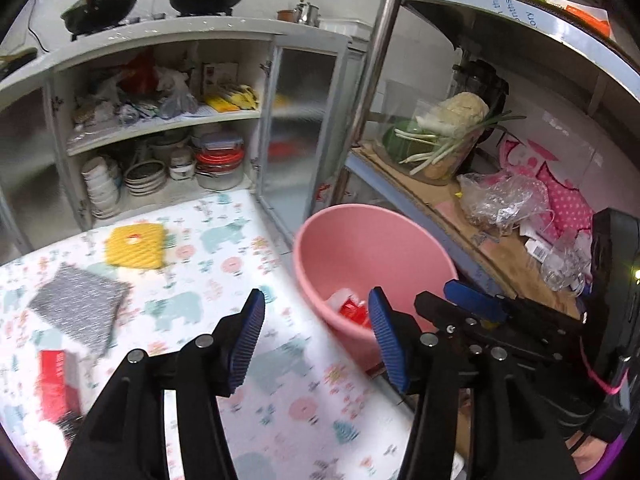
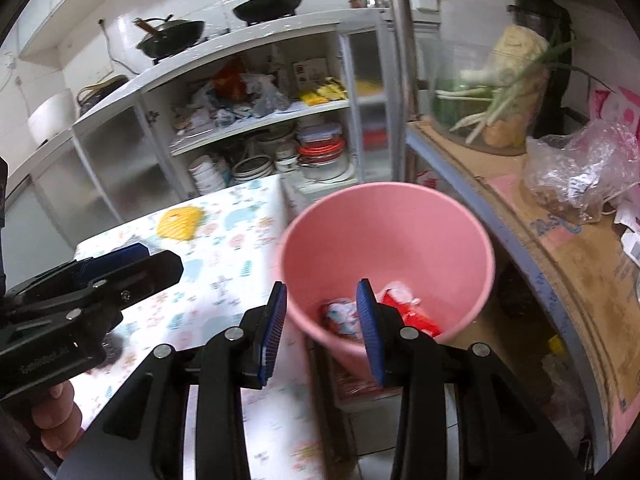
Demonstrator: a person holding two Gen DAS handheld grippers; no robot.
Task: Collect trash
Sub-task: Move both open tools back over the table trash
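A pink bucket stands just off the right edge of the patterned table; it also shows in the right wrist view. Red and white wrappers lie in its bottom. My left gripper is open and empty over the table edge beside the bucket. My right gripper is open and empty above the bucket's near rim; it also shows in the left wrist view. On the table lie a yellow sponge, a grey cloth and a red box.
An open cabinet with bowls and bags stands behind the table. A metal rack at the right holds vegetables in a glass bowl and plastic bags. Woks sit on the counter above.
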